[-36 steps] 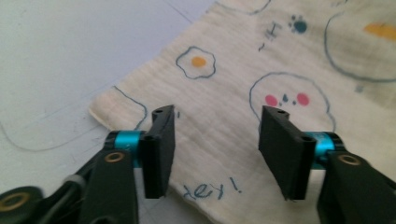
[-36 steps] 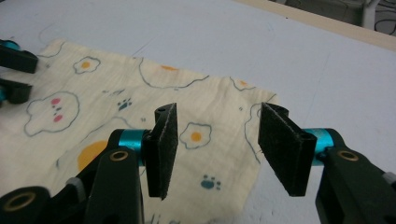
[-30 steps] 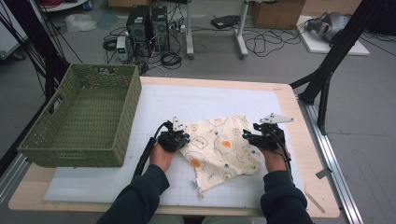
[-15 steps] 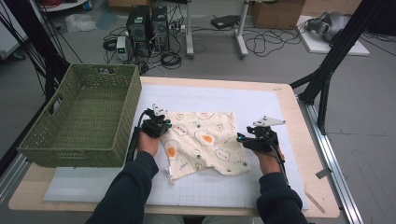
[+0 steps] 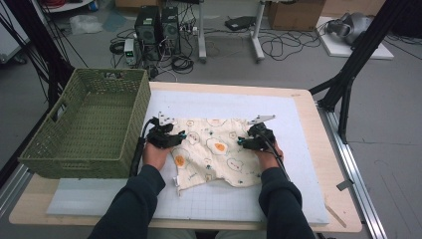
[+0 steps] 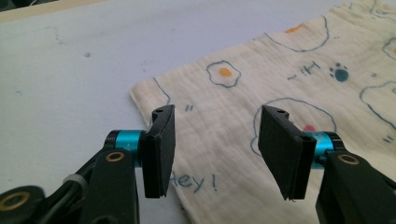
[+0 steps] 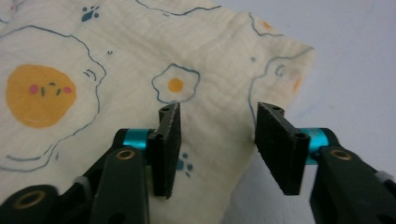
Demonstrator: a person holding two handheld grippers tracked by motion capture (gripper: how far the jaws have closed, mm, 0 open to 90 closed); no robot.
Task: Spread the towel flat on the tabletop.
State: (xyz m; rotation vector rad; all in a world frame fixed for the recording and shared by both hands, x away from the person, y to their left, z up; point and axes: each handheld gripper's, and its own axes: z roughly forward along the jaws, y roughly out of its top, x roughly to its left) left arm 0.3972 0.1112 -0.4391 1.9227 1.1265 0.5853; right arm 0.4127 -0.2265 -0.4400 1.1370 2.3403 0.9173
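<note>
A cream cloth (image 5: 216, 149) printed with fried eggs lies spread nearly flat on the white mat (image 5: 214, 102). My left gripper (image 5: 174, 138) rests over the cloth's left edge, open. In the left gripper view its jaws (image 6: 217, 121) stand apart above the cloth (image 6: 289, 79), near its corner and the words "Hey!". My right gripper (image 5: 247, 141) sits at the cloth's right edge, also open. In the right gripper view the jaws (image 7: 217, 119) straddle a raised fold of the cloth (image 7: 116, 56) near its right corner, with nothing pinched.
A green woven basket (image 5: 74, 162), empty, stands at the table's left, close to my left hand. The wooden table edge (image 5: 328, 164) borders the mat on the right. Beyond the table, computers and cables lie on the floor.
Both grippers moved left, and the right one also came inward. The cloth shifted left with them and now lies more spread out.
</note>
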